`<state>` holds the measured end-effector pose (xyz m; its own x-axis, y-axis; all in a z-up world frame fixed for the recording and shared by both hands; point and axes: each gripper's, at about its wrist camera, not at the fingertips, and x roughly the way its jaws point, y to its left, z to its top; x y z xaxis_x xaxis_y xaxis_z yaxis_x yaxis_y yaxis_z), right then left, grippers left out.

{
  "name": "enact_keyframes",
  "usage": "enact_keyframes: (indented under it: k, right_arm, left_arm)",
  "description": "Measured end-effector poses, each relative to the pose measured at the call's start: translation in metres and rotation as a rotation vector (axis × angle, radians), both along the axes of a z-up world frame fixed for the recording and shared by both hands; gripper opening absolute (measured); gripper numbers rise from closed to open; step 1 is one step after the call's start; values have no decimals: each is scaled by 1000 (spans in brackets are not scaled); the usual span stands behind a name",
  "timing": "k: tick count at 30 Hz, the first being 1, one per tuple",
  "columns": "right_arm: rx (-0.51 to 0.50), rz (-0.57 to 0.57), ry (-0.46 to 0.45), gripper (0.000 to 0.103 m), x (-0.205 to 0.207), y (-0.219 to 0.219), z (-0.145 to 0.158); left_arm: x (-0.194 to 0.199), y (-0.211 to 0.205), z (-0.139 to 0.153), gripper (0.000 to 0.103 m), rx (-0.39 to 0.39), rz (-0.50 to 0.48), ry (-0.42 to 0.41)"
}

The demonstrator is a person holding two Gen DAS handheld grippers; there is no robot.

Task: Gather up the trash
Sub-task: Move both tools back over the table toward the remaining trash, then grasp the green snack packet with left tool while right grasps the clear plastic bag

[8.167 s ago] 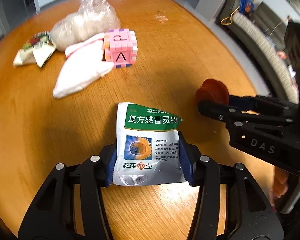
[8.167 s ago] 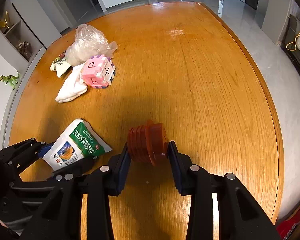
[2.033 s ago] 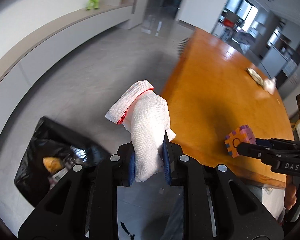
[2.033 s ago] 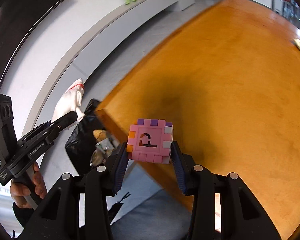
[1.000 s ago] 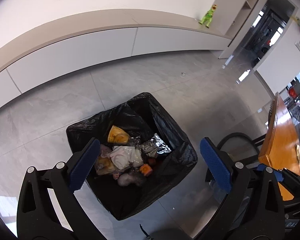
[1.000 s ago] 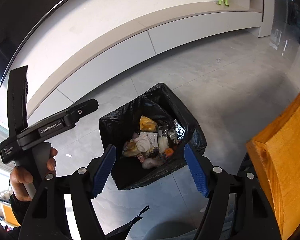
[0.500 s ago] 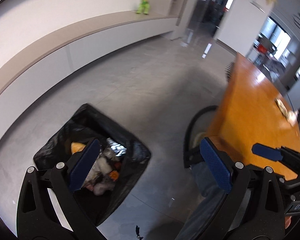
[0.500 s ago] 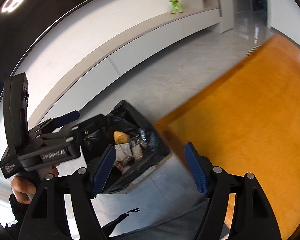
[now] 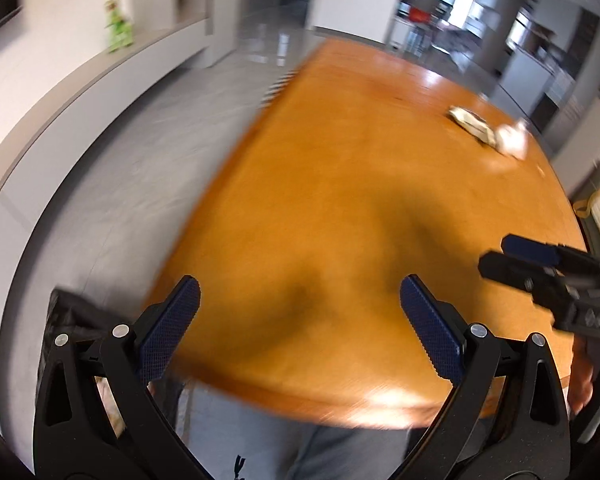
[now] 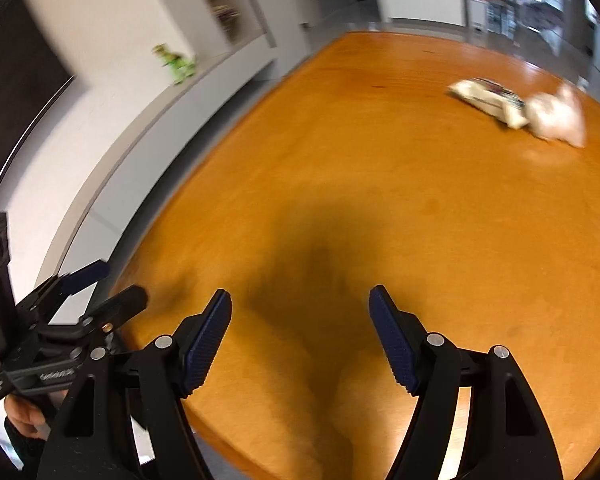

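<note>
At the far left of the left wrist view, the black trash bag (image 9: 66,312) is glimpsed on the floor beside the counter's near corner, mostly hidden behind the left claw (image 9: 300,326), whose jaws are spread wide with nothing between them. The orange wooden counter (image 9: 340,208) is seen ahead, heavily blurred. In the right wrist view the right claw (image 10: 300,338) is likewise held apart and empty above the near part of the counter. The remaining trash is found toward the far right end of the counter: a snack wrapper (image 10: 486,102) lying flat, and just beside it, possibly touching, a crumpled clear plastic bag (image 10: 556,118). Both are well apart from either claw. From here, a hurried reach could be misjudged, since the blur suggests fast motion; the light plastic bag could be pushed away or pinched only by a loose fold and dropped short of the trash bag. Because the two items lie so close, one could be dragged off the counter edge when the other is grasped.
</note>
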<state>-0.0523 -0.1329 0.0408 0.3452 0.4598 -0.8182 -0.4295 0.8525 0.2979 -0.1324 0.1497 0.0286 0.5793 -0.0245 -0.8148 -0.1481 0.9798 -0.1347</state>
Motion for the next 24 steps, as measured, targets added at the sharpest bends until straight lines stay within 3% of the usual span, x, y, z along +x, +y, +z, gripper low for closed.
enact_keyframes:
  k: [7,11,24]
  right_arm:
    - [-39,-191,18,72,62,-81,-7]
    - [-48,-271,20,72,98,-114,-8]
    - [-11,-567,73,76,240,-183,-18]
  left_arm:
    - [73,-64,2,97,21,-139,39]
    - [105,-89,0,97,19,-172,61]
    - [245,-155,-14,97,-28,-140,165]
